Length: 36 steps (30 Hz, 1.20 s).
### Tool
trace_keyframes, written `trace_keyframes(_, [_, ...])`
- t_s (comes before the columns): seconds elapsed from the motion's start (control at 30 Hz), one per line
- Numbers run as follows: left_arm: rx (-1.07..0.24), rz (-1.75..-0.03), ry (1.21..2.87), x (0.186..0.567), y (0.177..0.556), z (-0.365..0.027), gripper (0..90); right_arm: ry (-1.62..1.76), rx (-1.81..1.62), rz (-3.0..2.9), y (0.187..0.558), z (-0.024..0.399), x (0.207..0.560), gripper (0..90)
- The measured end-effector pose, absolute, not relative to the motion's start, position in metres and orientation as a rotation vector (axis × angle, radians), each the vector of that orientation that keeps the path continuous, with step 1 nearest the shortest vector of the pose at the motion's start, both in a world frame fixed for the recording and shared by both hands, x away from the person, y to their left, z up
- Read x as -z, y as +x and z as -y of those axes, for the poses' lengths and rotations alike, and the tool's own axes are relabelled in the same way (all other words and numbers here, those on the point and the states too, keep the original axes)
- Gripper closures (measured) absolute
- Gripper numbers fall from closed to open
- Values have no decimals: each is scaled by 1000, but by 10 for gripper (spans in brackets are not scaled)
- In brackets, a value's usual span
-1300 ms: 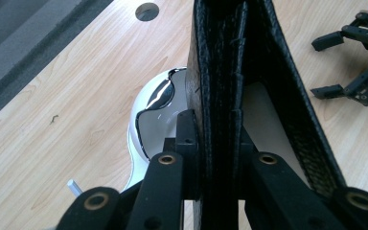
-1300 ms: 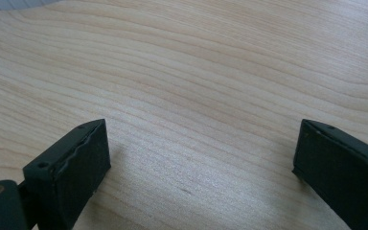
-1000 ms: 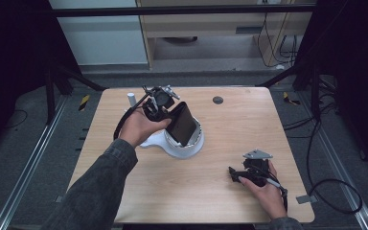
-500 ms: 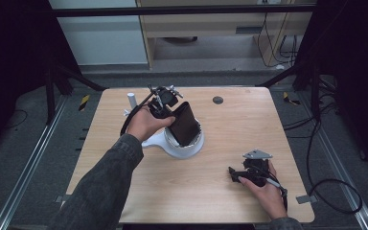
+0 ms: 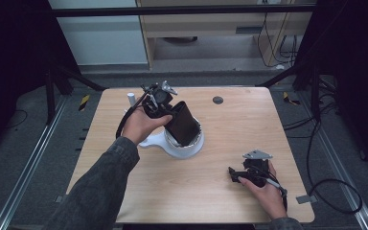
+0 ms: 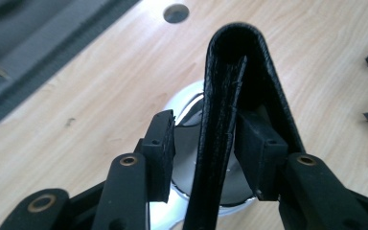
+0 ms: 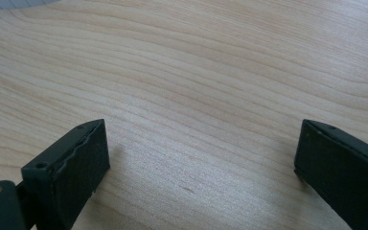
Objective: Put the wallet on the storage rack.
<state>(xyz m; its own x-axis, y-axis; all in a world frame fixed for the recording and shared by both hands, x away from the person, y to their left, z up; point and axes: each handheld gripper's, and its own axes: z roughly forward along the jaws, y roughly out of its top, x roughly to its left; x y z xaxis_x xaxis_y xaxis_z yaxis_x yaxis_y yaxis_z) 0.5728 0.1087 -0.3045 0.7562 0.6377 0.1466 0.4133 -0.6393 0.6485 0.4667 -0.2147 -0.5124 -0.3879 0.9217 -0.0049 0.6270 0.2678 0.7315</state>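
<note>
1. We are seeing a folded black grained-leather wallet (image 6: 230, 120) standing tilted in a round white bowl (image 5: 191, 146) on the pale wooden tabletop (image 5: 230, 124).
2. Our left gripper (image 6: 203, 143) has just been opening; its fingers (image 6: 160, 143) are loosely flanking the wallet.
3. Our right gripper (image 7: 201, 165) is resting with fingers wide.

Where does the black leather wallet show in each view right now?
High view: black wallet centre-left, standing in the white bowl, by the left gripper.
Left gripper view: centre, between the open pads.
Right gripper view: bare table, no wallet.
Shared landmark: the wooden table.
</note>
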Motion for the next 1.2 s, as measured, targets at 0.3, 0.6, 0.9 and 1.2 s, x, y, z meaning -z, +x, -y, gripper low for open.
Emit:
trace_keyframes(0.3, [-540,-781,2280,294,564,-118,572,1400,-915,-2112,466,214,512,49])
trace_keyframes(0.6, [-543,-774,2260,289,562,-122,557,1396,-915,-2113,466,214,512,48])
trace_keyframes(0.9, [-552,-736,2214,278,556,-125,522,1396,-915,-2113,466,214,512,48])
trace_keyframes(1.2, [-567,-717,2186,274,550,-124,431,1396,-916,-2114,466,214,512,47])
